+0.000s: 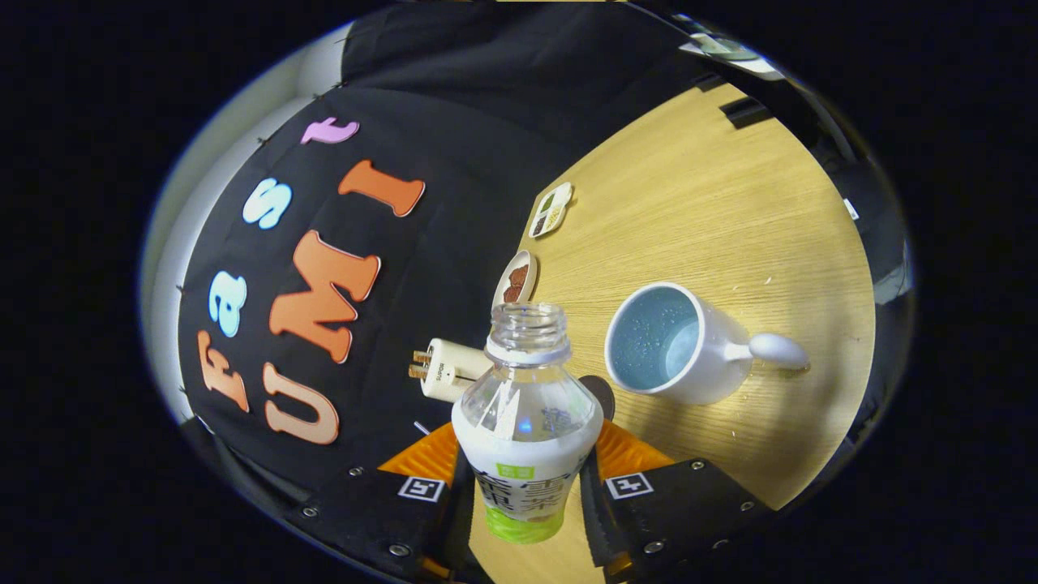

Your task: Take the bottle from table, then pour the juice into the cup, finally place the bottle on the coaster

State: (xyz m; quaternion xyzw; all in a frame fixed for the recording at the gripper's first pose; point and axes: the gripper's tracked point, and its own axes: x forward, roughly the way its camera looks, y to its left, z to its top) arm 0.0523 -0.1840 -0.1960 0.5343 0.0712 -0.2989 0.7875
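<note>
Now gripper (527, 495) clamps bottle (525, 422) — cup (673, 345) beside it.

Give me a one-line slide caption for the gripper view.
Gripper jaws clamp an uncapped bottle, tilted beside the white cup on the wooden table.

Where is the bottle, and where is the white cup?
bottle (525, 422): gripper view, on its clear shoulder, held between the fingers.
white cup (714, 365): gripper view, on its outer wall beside the handle.
</note>
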